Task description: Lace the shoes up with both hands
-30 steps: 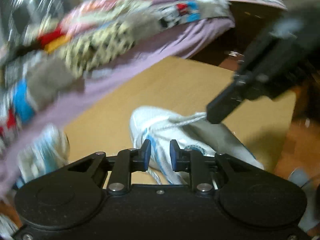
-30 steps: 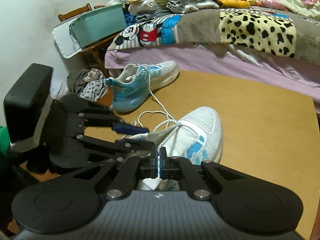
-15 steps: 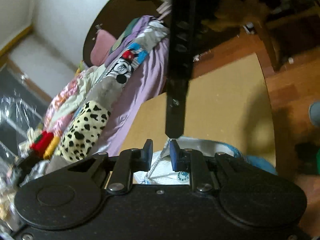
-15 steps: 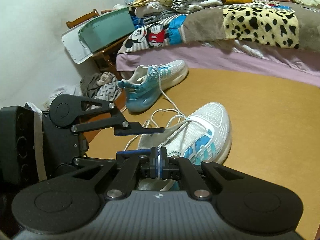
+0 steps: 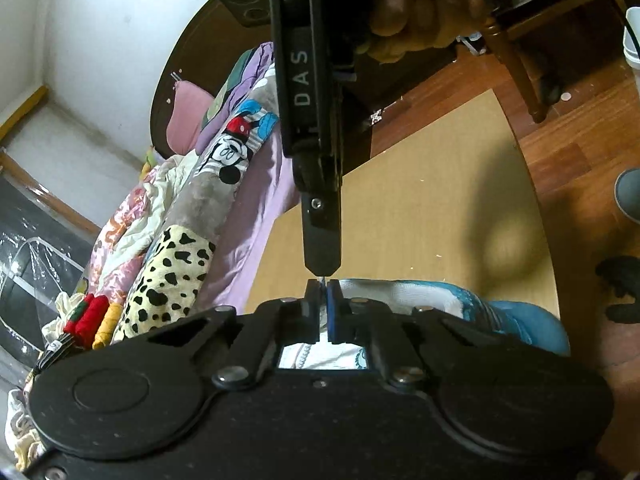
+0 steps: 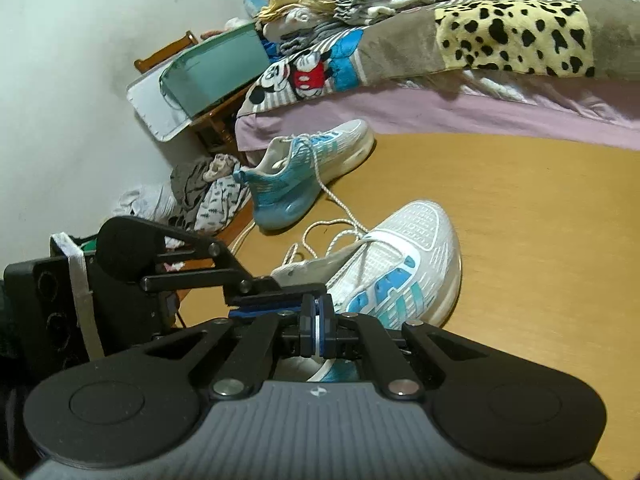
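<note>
A white and blue sneaker (image 6: 404, 256) lies on the tan board (image 6: 540, 220), its white lace (image 6: 332, 236) looping loose off its tongue. My right gripper (image 6: 318, 312) is shut on a stretch of that lace, a white strip showing between its pads. My left gripper (image 6: 288, 300) comes in from the left, tips right against the right gripper's. In the left wrist view the left gripper (image 5: 323, 292) has its jaws closing, pads pressed on a thin bit of white lace, right under the right gripper (image 5: 322, 264). The same sneaker (image 5: 440, 300) lies just beyond.
A second sneaker (image 6: 304, 172) lies further back on the board with its lace trailing toward the near one. A bed with a patchwork cover (image 6: 500, 40) borders the board's far side. Clothes (image 6: 208, 192) are heaped on the floor at left. A chair leg (image 5: 516, 68) stands beyond the board.
My left gripper rolled and its jaws went from apart to closed on the lace just under the right gripper's tip. The right gripper stayed shut and shifted slightly.
</note>
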Demonstrator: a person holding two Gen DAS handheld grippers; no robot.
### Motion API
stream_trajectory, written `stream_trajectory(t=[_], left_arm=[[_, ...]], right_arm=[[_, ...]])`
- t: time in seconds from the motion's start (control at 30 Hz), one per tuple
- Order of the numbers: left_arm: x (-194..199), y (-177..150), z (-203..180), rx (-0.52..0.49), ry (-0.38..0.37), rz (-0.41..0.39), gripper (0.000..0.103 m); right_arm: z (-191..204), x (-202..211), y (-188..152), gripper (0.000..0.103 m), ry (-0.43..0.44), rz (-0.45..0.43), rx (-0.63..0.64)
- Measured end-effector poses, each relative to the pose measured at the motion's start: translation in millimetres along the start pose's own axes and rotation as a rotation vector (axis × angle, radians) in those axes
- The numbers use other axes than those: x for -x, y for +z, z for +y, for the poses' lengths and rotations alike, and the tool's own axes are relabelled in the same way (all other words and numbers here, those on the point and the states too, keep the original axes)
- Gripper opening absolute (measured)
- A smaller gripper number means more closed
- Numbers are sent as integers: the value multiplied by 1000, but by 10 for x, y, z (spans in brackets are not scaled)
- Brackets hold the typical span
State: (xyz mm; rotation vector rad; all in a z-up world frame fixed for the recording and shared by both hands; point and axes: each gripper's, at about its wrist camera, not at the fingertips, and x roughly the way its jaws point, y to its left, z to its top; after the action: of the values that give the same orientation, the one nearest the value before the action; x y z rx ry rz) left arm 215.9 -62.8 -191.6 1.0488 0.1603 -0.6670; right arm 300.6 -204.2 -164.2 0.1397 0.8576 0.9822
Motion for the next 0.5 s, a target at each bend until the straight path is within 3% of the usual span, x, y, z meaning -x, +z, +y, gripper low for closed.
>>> stream_trajectory(t=[0.2, 0.37, 0.5], left_arm=[[-23, 71, 121, 169, -39, 25, 2], [45, 50, 137, 229, -92, 39, 2], [107, 66, 125, 256, -127, 35, 2]], right_arm=[[-87, 24, 14, 5, 7, -36, -51], [-225, 197, 25, 8, -29, -122, -140], [-208, 137, -9, 8, -90, -90, -135]])
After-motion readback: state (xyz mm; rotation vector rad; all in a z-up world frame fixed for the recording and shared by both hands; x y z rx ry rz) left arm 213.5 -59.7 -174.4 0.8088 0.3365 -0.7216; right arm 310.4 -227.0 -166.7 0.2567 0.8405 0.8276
